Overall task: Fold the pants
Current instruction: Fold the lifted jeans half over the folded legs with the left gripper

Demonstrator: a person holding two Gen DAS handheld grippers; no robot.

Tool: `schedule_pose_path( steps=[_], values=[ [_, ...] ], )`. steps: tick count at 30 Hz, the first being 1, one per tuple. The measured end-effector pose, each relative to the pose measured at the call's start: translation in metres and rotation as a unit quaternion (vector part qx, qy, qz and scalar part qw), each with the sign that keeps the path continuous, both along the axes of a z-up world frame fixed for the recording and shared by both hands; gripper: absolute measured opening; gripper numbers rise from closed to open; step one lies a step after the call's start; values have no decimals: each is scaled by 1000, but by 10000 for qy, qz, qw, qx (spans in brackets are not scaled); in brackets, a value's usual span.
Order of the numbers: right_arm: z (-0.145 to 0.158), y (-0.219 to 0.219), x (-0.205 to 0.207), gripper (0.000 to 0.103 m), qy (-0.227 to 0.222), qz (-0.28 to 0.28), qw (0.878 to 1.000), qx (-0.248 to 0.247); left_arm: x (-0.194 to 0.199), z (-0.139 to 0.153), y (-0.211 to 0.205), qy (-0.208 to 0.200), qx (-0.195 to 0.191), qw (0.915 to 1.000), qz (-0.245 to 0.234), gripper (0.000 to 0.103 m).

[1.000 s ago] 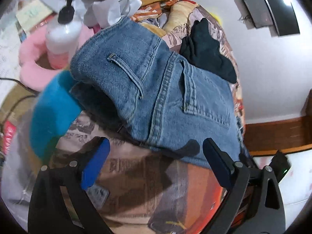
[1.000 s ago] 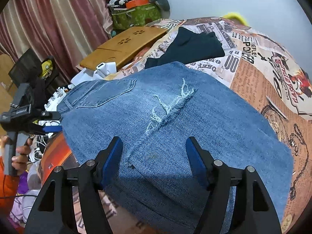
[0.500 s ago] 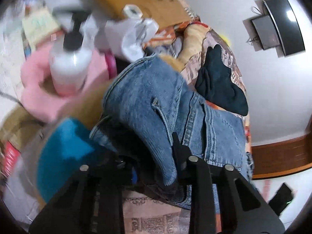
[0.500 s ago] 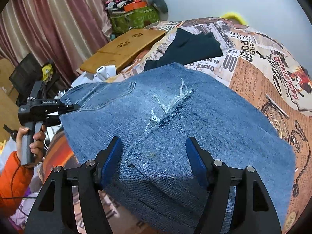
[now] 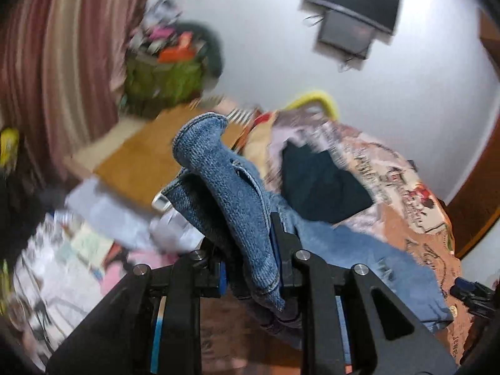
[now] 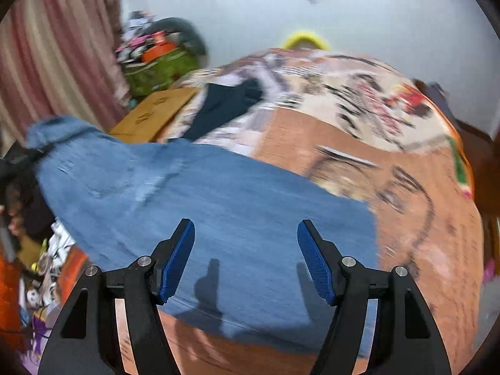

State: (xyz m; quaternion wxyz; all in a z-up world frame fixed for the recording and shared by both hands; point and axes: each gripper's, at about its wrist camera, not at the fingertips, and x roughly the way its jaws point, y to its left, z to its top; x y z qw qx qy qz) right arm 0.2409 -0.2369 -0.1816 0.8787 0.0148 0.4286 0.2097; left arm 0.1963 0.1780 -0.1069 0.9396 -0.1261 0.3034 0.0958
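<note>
Two hand-held grippers work the jeans [image 6: 218, 218], which lie spread on the printed bedspread [image 6: 422, 218]. The left hand-held gripper [image 5: 250, 268] is clamped on a bunched denim edge, lifting it above the bedspread, with the dark garment [image 5: 322, 187] just beyond on the bedspread. The right hand-held gripper [image 6: 247, 259] hovers over the flat denim, jaws wide apart, gripping nothing.
</note>
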Motion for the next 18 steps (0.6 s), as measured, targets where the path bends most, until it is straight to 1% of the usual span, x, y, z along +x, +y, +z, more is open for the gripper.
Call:
schedule_pose_path(
  steps=[2, 4, 6, 8, 10, 14, 18],
  values=[
    [-8, -16, 0, 65, 111, -182, 9997, -95, 6, 20, -19, -155, 86, 9996, -208, 22],
    [-21, -31, -3, 65, 293, -297, 9990, -132, 13, 38, -42, -311, 91, 9983, -487, 22],
    [-36, -43, -5, 65, 506, -357, 9980, -119, 23, 51, -63, -424, 75, 9965, -716, 21],
    [-51, -50, -10, 65, 711, -371, 9968, 20, 30, 64, -87, -536, 49, 9940, -950, 21],
    [-55, -54, -17, 65, 589, -396, 9973, 188, 42, 75, -114, -613, -48, 9904, -1235, 21],
    [-55, -58, -19, 66, 579, -367, 9973, 278, 66, 84, -162, -514, -265, 9835, -1712, 21],
    [-57, -61, -21, 66, 590, -299, 9969, 427, 90, 80, -213, -309, -410, 9745, -2185, 21]
  ],
)
